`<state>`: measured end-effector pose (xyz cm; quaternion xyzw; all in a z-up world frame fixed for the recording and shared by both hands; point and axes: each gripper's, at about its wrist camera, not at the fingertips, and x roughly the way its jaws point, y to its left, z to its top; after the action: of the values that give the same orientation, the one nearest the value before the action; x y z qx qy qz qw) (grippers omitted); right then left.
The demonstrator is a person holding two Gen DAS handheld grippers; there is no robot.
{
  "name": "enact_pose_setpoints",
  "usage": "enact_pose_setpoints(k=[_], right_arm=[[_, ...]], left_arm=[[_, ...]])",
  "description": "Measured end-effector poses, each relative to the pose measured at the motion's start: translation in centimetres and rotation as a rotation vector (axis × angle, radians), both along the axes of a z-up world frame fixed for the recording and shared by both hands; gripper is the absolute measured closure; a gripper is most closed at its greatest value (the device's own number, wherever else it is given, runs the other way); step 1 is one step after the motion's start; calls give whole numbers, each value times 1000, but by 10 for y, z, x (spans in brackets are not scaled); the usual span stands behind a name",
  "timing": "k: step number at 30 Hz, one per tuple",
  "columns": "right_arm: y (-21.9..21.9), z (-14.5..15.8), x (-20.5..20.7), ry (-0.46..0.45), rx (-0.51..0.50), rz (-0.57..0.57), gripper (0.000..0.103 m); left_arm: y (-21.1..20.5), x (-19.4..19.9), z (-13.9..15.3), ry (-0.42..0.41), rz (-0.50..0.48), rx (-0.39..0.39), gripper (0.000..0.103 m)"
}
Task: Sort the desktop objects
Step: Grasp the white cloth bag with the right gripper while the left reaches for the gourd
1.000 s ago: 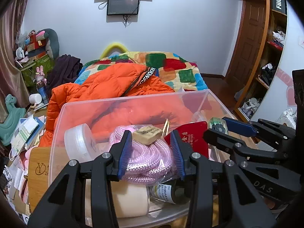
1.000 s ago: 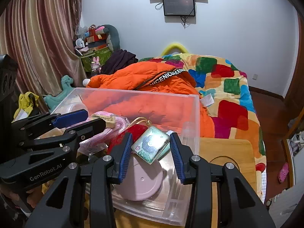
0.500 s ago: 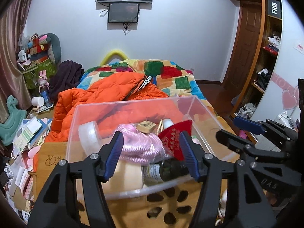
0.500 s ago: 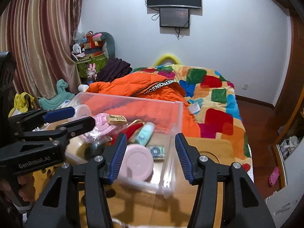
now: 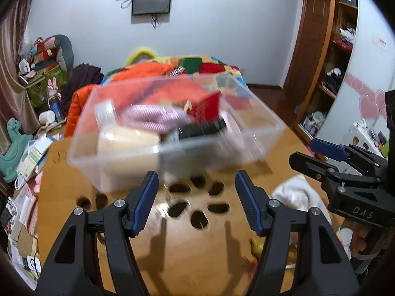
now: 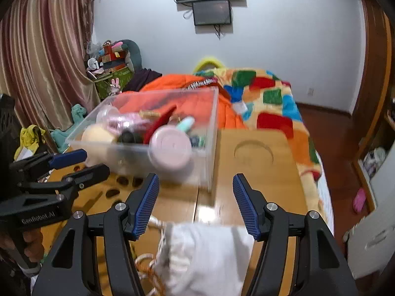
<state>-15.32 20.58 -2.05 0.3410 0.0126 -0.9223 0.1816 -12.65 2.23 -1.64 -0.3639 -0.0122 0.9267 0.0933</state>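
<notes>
A clear plastic bin [image 5: 259, 125] [image 6: 212, 133] stands on the wooden table [image 5: 192, 251] [image 6: 271, 180], holding a pink rope [image 5: 153, 118], a red pouch [image 5: 205, 109], a cream roll [image 5: 126, 140], a pink round lid [image 6: 171, 148] and other small items. My left gripper [image 5: 196, 197] is open and empty, back from the bin's near wall. My right gripper [image 6: 196, 202] is open and empty, above a white drawstring bag [image 6: 205, 254], which also shows in the left wrist view [image 5: 296, 194]. Each gripper shows in the other's view [image 5: 328, 157] [image 6: 71, 162].
A bed with an orange jacket [image 6: 177, 83] and a patchwork blanket [image 6: 266, 98] lies beyond the table. Clutter is piled at the left [image 5: 32, 153]. Shelves [image 5: 340, 49] stand at the right. The table has oval holes [image 5: 192, 207] and a round recess [image 6: 254, 150].
Both grippers have pulled back and up from the bin and opened wider. The green packet that was between the right fingers now lies in the bin. The white bag has come into view.
</notes>
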Motion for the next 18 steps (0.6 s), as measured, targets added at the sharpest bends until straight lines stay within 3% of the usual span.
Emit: enact_pose_setpoints(k=[11, 18], right_arm=[[22, -41, 17, -101, -61, -48, 45], [25, -52, 24, -108, -75, -54, 39]], left_arm=[[30, 37, -40, -105, -72, 10, 39], [42, 49, -48, -112, -96, -4, 39]])
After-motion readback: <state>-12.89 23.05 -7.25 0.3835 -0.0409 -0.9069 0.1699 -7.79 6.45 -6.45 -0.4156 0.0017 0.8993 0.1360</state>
